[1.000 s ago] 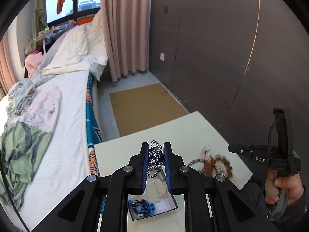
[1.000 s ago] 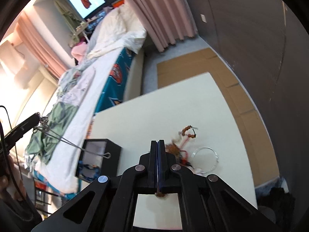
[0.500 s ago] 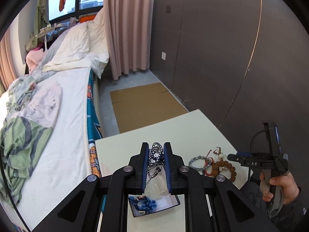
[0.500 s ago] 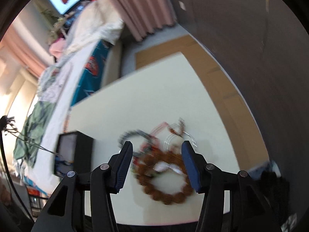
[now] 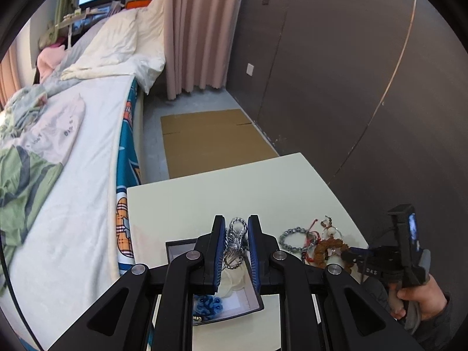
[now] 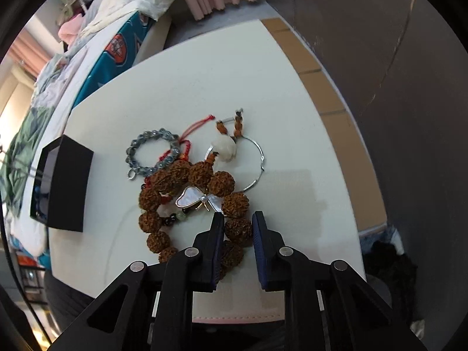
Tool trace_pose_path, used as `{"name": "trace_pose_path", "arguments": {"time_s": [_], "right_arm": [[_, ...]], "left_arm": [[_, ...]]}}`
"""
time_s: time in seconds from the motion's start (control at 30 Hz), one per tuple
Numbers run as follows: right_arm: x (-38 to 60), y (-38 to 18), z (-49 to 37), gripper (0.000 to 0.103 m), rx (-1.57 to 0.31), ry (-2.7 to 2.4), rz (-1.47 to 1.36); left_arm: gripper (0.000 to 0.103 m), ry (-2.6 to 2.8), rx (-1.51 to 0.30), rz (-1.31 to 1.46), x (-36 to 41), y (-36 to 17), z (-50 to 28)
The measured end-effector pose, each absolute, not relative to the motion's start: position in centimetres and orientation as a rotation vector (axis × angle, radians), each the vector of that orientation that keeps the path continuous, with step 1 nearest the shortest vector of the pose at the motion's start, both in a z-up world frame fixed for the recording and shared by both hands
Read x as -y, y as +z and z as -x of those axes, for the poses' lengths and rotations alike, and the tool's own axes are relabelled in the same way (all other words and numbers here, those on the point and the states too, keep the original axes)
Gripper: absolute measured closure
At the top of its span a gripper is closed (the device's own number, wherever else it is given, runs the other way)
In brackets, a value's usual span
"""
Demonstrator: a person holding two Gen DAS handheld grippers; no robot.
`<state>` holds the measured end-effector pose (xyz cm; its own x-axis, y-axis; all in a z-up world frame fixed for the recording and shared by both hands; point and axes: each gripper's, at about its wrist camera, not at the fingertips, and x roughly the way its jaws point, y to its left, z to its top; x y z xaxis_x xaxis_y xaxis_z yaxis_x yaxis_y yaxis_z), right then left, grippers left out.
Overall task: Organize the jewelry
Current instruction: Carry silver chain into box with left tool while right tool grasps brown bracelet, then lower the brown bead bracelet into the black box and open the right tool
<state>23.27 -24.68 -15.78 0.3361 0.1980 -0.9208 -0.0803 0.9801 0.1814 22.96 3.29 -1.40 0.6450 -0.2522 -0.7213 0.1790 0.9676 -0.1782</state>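
Note:
My left gripper (image 5: 236, 228) is shut on a silver chain (image 5: 235, 242) and holds it above an open black jewelry box (image 5: 175, 248) that has blue beads (image 5: 208, 305) inside. My right gripper (image 6: 237, 219) has its jaws closed around a bead of the brown beaded bracelet (image 6: 234, 228), which lies on the white table (image 6: 181, 82). A grey bead bracelet (image 6: 146, 153), a silver hoop (image 6: 259, 161), a white stone (image 6: 223, 146) and a butterfly pendant (image 6: 193, 199) lie in the same pile. The box also shows in the right wrist view (image 6: 63, 187).
A bed (image 5: 73, 146) runs along the table's left side. A dark wall (image 5: 351, 87) stands to the right, with flat cardboard (image 5: 210, 137) on the floor beyond the table. The jewelry pile (image 5: 316, 242) sits near the table's right edge.
My right gripper opened, came down onto the jewelry pile and closed around a brown bead. My left gripper stayed shut on the chain and sank a little over the box.

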Motion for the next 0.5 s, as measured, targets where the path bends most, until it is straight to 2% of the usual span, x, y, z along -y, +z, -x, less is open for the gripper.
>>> {"name": "trace_pose_path", "arguments": {"time_s": [0.03,0.1,0.17,0.23,0.3,0.5], "right_arm": [[24.6,-15.3,-23.2,0.083,-1.202,0.195,-0.117],[24.3,-13.9,-23.0,0.083,-1.163,0.220,-0.131],[23.8,-12.2,-22.7,0.083,-1.120,0.255,-0.142],[22.5,-10.4,-22.7,0.083,-1.077,0.298,-0.131],[21.3,-8.8,-22.5,0.083,-1.040,0.329,-0.114],[18.4,-5.3,-22.7,0.083,-0.972,0.403,-0.096]], "left_arm": [[0.086,-0.249,-0.840,0.102,-3.4,-1.4,-23.0],[0.078,-0.251,-0.863,0.112,-3.7,-1.6,-23.1],[0.045,-0.228,-0.873,0.113,-4.1,-1.7,-23.1],[0.028,-0.213,-0.840,0.120,-4.5,-1.7,-22.5],[0.024,-0.206,-0.829,0.128,-5.1,-1.7,-22.1],[0.024,-0.174,-0.852,0.145,-6.7,-2.3,-21.5]]}}
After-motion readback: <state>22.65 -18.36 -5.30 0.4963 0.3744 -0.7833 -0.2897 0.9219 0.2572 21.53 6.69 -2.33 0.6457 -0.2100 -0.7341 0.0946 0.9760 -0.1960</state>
